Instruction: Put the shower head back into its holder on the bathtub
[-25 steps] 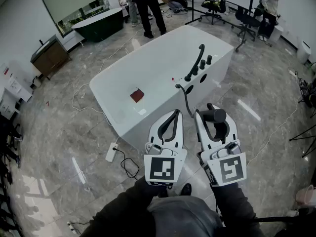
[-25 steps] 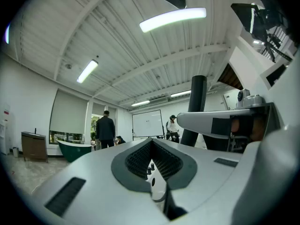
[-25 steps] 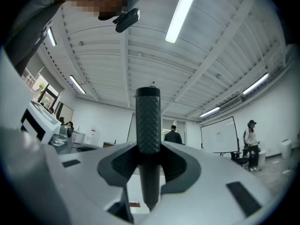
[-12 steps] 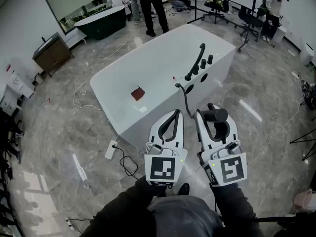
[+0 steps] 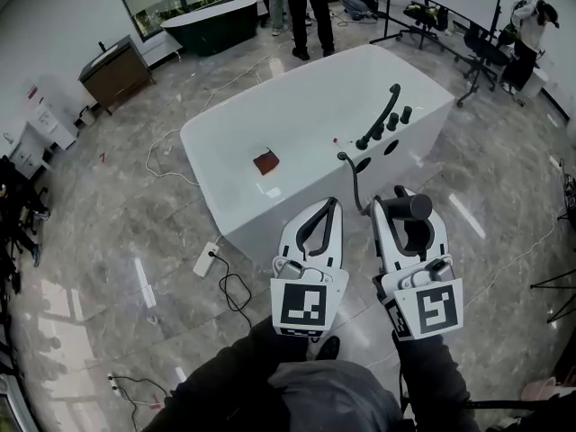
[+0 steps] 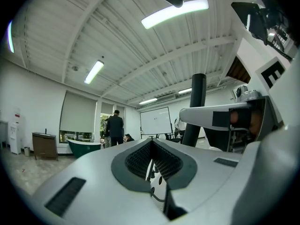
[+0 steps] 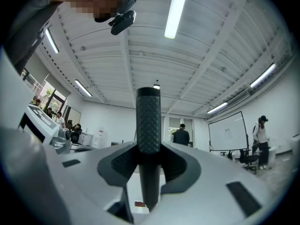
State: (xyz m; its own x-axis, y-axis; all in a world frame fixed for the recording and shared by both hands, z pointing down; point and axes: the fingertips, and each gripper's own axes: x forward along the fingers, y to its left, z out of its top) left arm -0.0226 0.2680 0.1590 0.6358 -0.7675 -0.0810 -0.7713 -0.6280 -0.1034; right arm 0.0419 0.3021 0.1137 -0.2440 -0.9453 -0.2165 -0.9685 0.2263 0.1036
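Two grippers are held near one white rectangular bathtub (image 5: 236, 140). The right gripper (image 5: 393, 207) clamps one black textured shower head (image 5: 412, 209) upright, off the tub. One black hose (image 5: 353, 183) reaches the rim. The left gripper (image 5: 331, 205) is closed and empty.

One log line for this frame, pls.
left gripper: shut, empty | right gripper: shut on shower head | hose: runs to bathtub deck | stage: not yet docked

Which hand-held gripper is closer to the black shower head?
Right. The right hand-held gripper is shut on the black shower head; the left hand-held gripper sits beside it on its left, not touching it.
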